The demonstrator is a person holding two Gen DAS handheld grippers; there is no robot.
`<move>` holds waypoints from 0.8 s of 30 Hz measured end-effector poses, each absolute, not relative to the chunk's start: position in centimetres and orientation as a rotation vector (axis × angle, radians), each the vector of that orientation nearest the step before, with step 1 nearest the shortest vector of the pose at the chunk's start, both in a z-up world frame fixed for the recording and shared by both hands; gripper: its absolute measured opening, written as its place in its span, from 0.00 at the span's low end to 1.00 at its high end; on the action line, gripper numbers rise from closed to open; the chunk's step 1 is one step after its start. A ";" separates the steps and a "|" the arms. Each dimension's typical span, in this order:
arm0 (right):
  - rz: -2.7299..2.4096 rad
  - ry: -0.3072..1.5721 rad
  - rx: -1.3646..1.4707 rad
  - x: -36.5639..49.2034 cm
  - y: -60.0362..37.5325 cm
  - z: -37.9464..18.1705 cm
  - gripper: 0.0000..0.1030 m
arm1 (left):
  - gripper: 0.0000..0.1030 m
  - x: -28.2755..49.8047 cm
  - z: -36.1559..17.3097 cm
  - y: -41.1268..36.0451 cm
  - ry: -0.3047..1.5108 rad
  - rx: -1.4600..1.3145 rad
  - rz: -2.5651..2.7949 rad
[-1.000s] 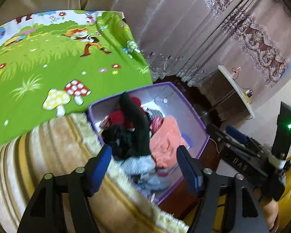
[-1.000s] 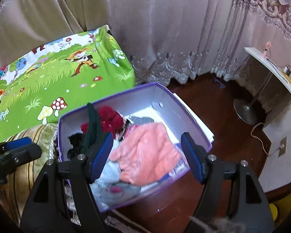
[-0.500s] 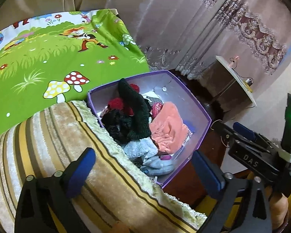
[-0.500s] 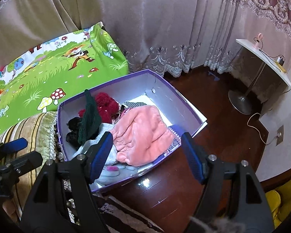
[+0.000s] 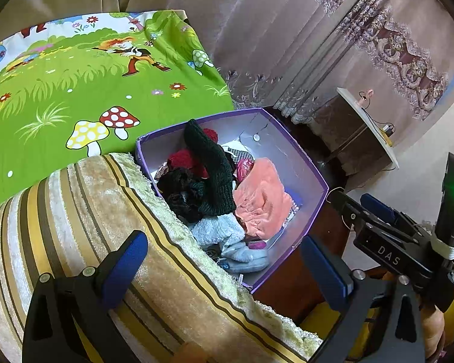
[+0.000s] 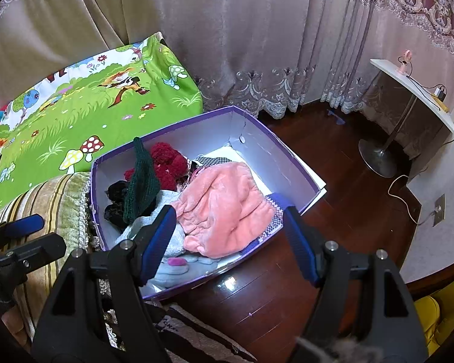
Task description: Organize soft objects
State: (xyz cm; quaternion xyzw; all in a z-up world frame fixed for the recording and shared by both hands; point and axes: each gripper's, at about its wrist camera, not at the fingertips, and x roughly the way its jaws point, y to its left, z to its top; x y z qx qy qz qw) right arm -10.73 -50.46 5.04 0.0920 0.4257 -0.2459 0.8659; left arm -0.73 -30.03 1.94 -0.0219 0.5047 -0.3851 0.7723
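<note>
- Spreading across the far left is a bed under a green cartoon sheet point(image 5: 75, 90), with a striped plush cover point(image 5: 90, 211) nearer the camera; no loose soft things show on either.
- Just beside the bed, a purple box point(image 6: 287, 157) sits on the dark wood floor point(image 6: 333, 157) and holds the soft things: a pink fleece piece point(image 6: 224, 208), a dark green knit point(image 6: 142, 178), a red fluffy item point(image 6: 168, 163), black fabric point(image 6: 116, 199) and a pale grey plush item point(image 6: 169, 242).
- Judging by this, the gathering looks largely done; whether anything remains outside the views cannot be told.
- Hovering over the cover, the left gripper point(image 5: 224, 266) is spread wide and holds nothing.
- Above the box's near edge, the right gripper point(image 6: 230, 242) is likewise released and empty.
- Its body, seen from the left camera, carries the letters "DAS".
</note>
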 end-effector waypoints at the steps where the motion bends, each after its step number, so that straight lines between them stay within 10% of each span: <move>1: -0.514 0.892 0.193 -10.7 -50.5 5.0 0.74 | 0.99 -0.7 1.9 -30.0 1.094 -0.045 -0.834; 24: -0.511 0.893 0.202 -10.7 -50.7 5.0 0.74 | 0.99 -0.7 1.9 -30.2 1.094 -0.033 -0.830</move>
